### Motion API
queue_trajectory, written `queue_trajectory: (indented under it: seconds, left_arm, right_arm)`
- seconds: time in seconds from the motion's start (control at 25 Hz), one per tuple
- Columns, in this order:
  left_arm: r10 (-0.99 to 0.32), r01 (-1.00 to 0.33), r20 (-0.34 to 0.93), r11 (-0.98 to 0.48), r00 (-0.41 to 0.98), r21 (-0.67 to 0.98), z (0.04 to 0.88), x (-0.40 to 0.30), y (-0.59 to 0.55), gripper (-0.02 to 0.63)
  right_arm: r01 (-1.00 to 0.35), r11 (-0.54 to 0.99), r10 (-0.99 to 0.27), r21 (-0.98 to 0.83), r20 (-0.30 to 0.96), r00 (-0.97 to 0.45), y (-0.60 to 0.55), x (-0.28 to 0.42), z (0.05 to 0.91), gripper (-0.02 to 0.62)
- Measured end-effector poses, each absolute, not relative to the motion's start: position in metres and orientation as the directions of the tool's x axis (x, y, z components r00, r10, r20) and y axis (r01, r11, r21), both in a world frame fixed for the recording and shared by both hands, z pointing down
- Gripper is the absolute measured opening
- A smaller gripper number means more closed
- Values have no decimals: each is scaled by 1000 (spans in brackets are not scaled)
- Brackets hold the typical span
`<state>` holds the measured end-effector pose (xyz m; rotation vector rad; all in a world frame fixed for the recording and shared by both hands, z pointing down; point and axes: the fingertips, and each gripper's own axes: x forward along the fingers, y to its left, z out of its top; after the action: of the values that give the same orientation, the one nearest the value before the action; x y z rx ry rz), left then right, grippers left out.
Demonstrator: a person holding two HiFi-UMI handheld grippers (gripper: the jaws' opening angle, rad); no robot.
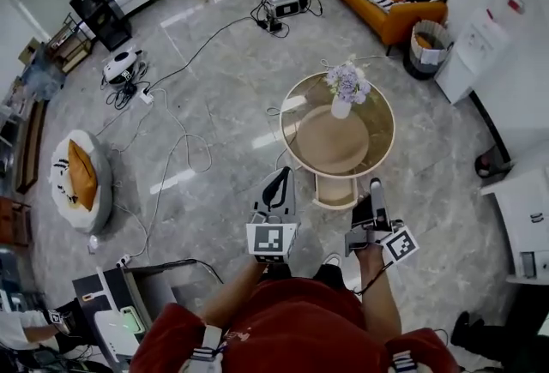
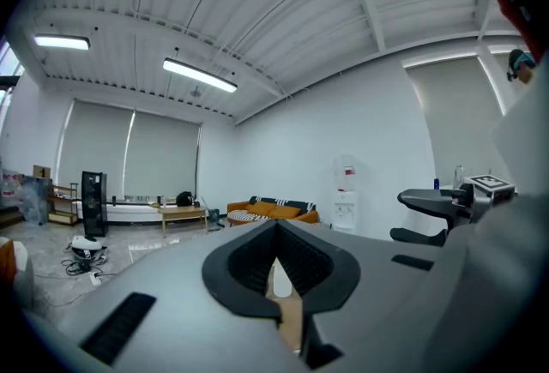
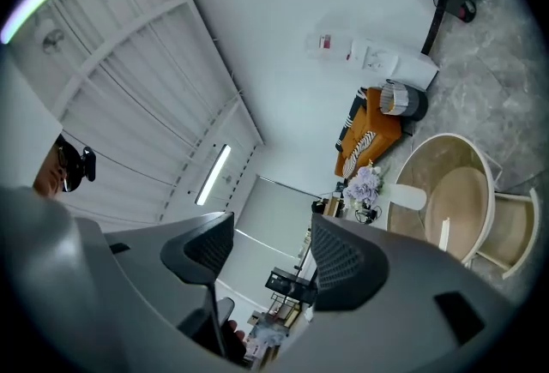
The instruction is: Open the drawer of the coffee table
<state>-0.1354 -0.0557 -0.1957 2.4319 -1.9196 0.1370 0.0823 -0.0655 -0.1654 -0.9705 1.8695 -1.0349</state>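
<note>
Near coffee table (image 1: 383, 118) edge: left gripper (image 1: 276, 183) pinched, right gripper (image 1: 372, 189) spread.

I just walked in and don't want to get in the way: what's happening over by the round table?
A person stands at the round coffee table holding a gripper in each hand. The left gripper is shut and empty, the right gripper open and empty. Both hang short of the drawer, which juts from under the near rim; neither touches it. A flower vase stands on top.
</note>
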Motion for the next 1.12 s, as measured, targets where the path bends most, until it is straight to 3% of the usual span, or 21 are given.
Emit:
queue_trajectory:
  seconds: [0.28, 0.52, 0.68, 0.8, 0.92, 1.12]
  left_arm:
    - [-969, -968, 37, -245, 244, -48, -223, -142, -65, 12]
    - [-968, -966, 11, -252, 252, -63, -235, -144, -74, 12]
    - [-973, -972, 18, -232, 231, -49, -241, -149, -69, 12]
    - [-974, -973, 15, -227, 227, -47, -242, -153, -64, 12]
    - [-975, -974, 7, -224, 224, -45, -243, -156, -60, 12]
    - [-977, -975, -23, -211, 213, -65, -248, -165, -48, 12]
  right_arm:
    - [-348, 448, -856, -823, -284, -431, -77, 69, -203, 295]
    - [-626, 396, -894, -672, -128, -428, -85, 64, -206, 233]
    - [-781, 432, -897, -451, -127, -423, -82, 56, -230, 176]
    - [-926, 358, -932, -118, -112, -346, -77, 49, -243, 101]
    - [-942, 334, -933, 40, -125, -336, -69, 36, -253, 62]
    - [-941, 331, -937, 62, -95, -336, -61, 26, -251, 28]
